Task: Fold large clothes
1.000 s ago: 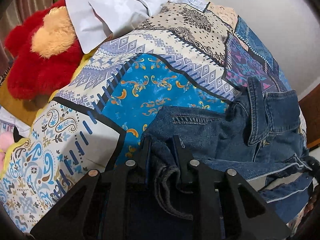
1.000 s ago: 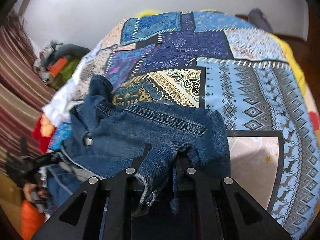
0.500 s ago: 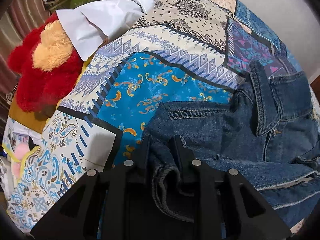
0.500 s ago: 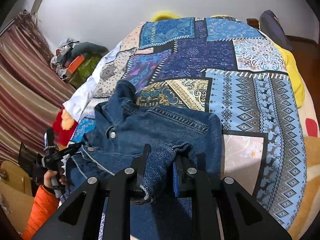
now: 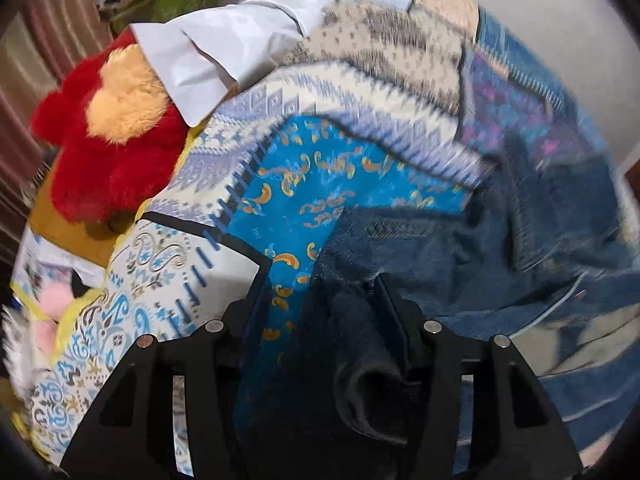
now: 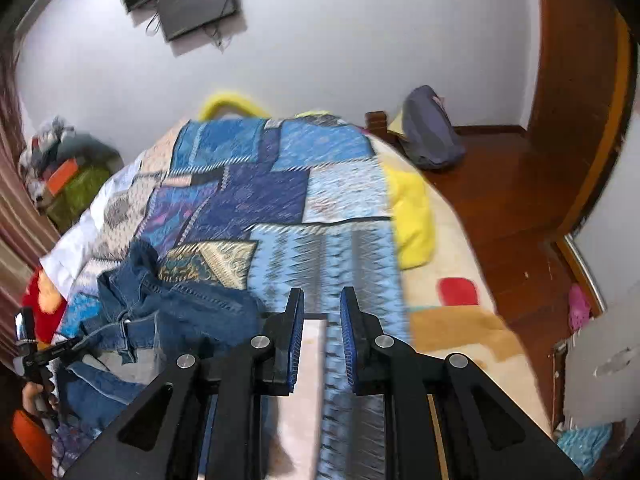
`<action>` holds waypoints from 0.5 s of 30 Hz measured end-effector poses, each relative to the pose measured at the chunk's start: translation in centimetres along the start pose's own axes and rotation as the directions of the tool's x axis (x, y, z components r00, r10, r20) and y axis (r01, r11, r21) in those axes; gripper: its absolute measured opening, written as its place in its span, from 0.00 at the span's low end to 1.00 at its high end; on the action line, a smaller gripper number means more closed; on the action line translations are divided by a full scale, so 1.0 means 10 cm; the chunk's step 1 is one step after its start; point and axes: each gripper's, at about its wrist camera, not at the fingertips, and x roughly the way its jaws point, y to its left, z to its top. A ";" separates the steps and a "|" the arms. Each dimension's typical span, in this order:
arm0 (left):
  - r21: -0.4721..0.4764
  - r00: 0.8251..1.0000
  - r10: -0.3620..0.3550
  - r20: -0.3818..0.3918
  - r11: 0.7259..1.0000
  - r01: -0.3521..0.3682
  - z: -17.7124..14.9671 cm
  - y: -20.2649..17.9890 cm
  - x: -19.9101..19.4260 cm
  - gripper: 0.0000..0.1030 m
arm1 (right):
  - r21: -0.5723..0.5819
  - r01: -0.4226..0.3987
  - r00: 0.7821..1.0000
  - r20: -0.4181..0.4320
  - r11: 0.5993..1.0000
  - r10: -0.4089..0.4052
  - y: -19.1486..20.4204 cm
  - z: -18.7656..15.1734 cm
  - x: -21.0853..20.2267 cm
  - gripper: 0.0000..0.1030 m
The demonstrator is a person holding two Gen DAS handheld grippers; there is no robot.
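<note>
Denim fills the lower right of the left wrist view, where the jacket lies crumpled on the patchwork bedspread and a dark fold of it sits between the parted fingers of the left gripper, whose grip on it I cannot tell. Only the right wrist view shows the right gripper parted and empty over the bedspread, beside the jacket.
</note>
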 end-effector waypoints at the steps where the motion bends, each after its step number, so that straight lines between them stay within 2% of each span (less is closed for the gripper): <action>1: -0.013 1.000 -0.018 0.017 1.000 0.019 0.01 0.04 -0.09 0.53 | 0.017 -0.033 0.999 -0.014 0.999 0.033 -0.11 -0.01 -0.08 0.13; 4: -0.006 0.995 0.008 0.103 1.000 -0.007 0.02 0.13 -0.48 0.53 | 0.011 -0.082 0.996 -0.042 0.997 0.082 -0.20 -0.10 -0.20 0.13; 7: 0.050 0.989 0.028 0.147 0.998 -0.036 -0.02 0.15 -0.77 0.54 | -0.061 -0.109 0.992 -0.063 0.992 0.105 -0.05 -0.29 -0.25 0.13; 10: 0.150 0.987 0.045 0.152 0.986 -0.068 -0.17 0.08 -0.95 0.62 | -0.131 -0.155 0.985 -0.101 0.979 0.143 0.27 -0.52 -0.19 0.13; 15: 0.348 0.994 0.020 0.111 0.936 -0.058 -0.62 -0.22 -0.85 0.70 | -0.243 -0.252 0.960 -0.185 0.937 0.211 0.89 -0.87 0.08 0.13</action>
